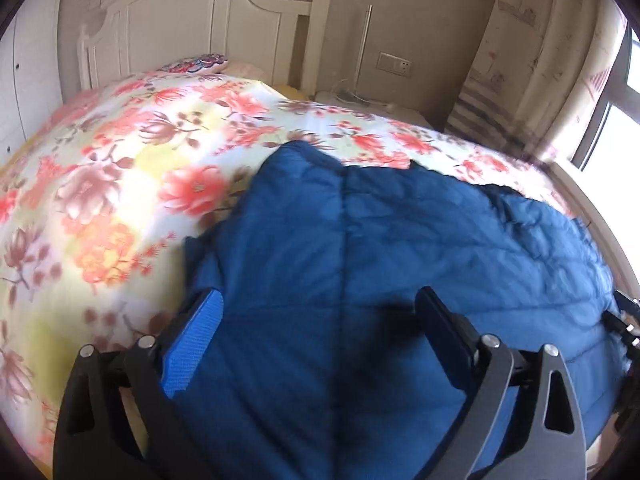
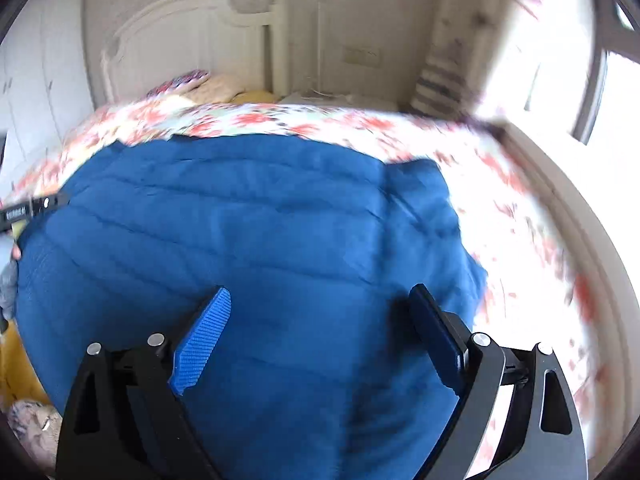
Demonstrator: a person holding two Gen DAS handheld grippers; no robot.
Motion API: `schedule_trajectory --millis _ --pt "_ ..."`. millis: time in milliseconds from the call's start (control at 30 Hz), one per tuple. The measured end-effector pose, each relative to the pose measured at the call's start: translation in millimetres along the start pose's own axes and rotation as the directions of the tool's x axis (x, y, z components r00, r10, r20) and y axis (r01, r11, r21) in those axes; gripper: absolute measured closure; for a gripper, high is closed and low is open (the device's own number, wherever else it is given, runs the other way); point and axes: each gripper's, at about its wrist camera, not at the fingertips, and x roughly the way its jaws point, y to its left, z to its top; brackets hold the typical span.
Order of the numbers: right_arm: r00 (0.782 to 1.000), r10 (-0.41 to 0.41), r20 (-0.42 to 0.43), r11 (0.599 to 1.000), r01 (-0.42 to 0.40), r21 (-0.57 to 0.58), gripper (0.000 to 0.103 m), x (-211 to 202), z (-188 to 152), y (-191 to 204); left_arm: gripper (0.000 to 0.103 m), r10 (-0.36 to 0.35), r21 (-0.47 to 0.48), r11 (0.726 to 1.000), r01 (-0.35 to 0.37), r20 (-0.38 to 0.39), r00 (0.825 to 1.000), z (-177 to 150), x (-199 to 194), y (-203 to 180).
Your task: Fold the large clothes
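Observation:
A large blue quilted jacket [image 1: 392,240] lies spread on a bed with a floral cover [image 1: 120,168]. It also fills the middle of the right wrist view [image 2: 248,220], which is motion-blurred. My left gripper [image 1: 320,312] hovers over the jacket's near left part with its jaws wide apart and nothing between them. My right gripper [image 2: 322,308] hovers over the jacket's near right part, also wide open and empty. The left gripper's body shows at the left edge of the right wrist view [image 2: 32,208]. Part of the right gripper shows at the right edge of the left wrist view [image 1: 628,320].
A white headboard [image 1: 192,20] and pillows [image 1: 196,65] stand at the far end of the bed. A nightstand [image 1: 360,100] sits beside it. A curtain [image 1: 532,60] and bright window [image 1: 624,120] are on the right, and a white wardrobe [image 2: 40,80] on the left.

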Motion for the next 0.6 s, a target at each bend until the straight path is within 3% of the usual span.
schedule_trajectory --millis 200,300,400,467,533,600 --pt "0.997 -0.07 0.039 0.995 0.072 -0.065 0.019 -17.5 -0.5 26.0 0.008 0.106 0.027 0.994 -0.106 0.004 0.994 0.3 -8.1 -12.8" --pt "0.995 0.009 0.095 0.991 0.004 -0.133 0.019 -41.1 -2.6 59.5 0.008 0.017 0.014 1.0 -0.017 0.025 1.0 -5.0 -31.7 -29.6" --pt "0.994 0.061 0.089 0.964 -0.035 -0.265 0.019 -48.6 -6.6 105.3 0.007 -0.038 0.138 0.99 0.03 0.053 0.998 -16.2 -49.8 -77.5" --pt "0.994 0.091 0.062 0.941 -0.065 -0.332 0.019 -42.7 -10.6 130.0 0.005 -0.062 0.216 0.975 0.055 0.027 0.998 -26.9 -45.4 -107.0" --pt "0.997 0.071 0.02 0.926 -0.058 -0.374 0.019 -24.2 -21.7 148.3 0.004 -0.017 0.293 0.956 0.019 -0.01 1.0 -41.9 -25.9 -128.4" --pt "0.996 0.078 0.035 0.928 -0.06 -0.367 0.017 -17.8 -26.3 146.0 0.002 0.004 0.313 0.95 -0.013 0.03 1.0 -51.1 -18.0 -131.0"
